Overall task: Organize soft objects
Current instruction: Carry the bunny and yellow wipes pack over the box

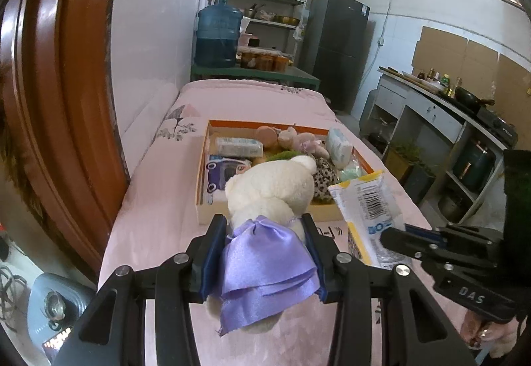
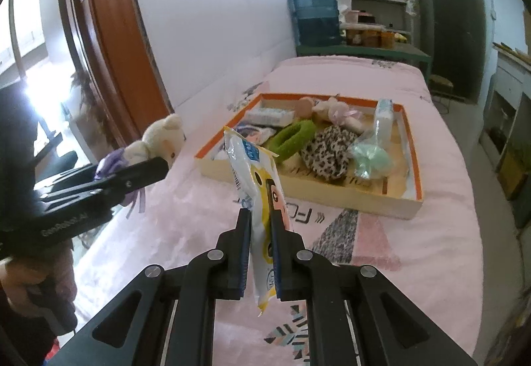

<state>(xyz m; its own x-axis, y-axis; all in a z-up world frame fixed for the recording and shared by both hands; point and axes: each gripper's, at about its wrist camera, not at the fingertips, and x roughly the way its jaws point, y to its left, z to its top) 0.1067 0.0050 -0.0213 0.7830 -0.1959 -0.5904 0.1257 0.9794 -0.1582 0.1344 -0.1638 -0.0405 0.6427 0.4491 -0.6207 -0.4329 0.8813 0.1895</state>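
box (image 2: pixel 410 207) – plush, scrunchies, tissue packs | left jaws grip bear (image 1: pixel 272 190) | right jaws grip packet (image 2: pixel 257 186)

Probably home kitchen: fridge (image 1: pixel 335 47), stove (image 1: pixel 494 123).

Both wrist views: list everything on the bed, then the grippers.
tray: one, cardboard with orange rim, on the pink bedspread
green fuzzy ring: one, green, in the tray
leopard-print pouch: one, black and cream, in the tray
mint bundle in clear wrap: one, tray's right side
small pale plush: one, cream and pink, tray's far side
teddy bear: one, white with purple satin skirt, held above the bed
wipes packet: one, white and yellow, held upright
left hand-held gripper: black, clamped on the teddy bear
right hand-held gripper: black, clamped on the wipes packet
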